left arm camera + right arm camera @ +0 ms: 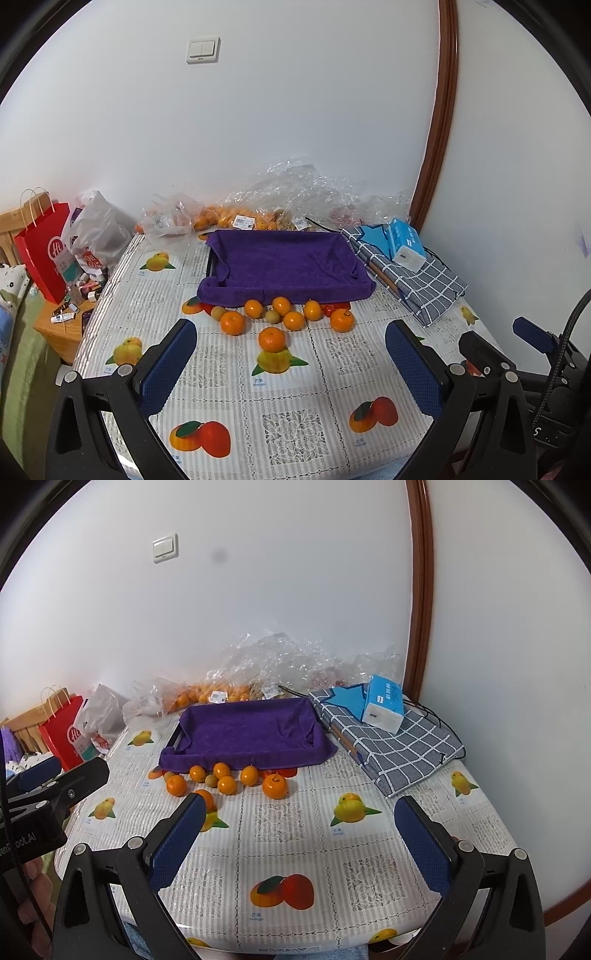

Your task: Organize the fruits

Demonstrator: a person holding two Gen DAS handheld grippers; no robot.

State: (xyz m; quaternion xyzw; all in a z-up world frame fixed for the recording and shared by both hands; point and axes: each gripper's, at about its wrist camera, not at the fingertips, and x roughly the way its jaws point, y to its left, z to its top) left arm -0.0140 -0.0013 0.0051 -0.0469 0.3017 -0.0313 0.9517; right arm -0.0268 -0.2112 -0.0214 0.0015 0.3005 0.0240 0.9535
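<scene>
While oranges [272,339] front the tray [284,264], both claws gape

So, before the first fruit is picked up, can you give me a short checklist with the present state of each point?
1. Left tool open and holding nothing: ok.
2. Right tool open and holding nothing: ok.
3. Purple-lined tray free inside to take fruit: ok, no fruit lies in it.
4. Loose oranges in reach on the tablecloth in front of the tray: ok, though several touch each other.
5. Nearest orange stands apart from the group, so the fingers have room: ok.
6. Small greenish fruits and red ones by the tray edge, what kind they are: cannot tell.
</scene>
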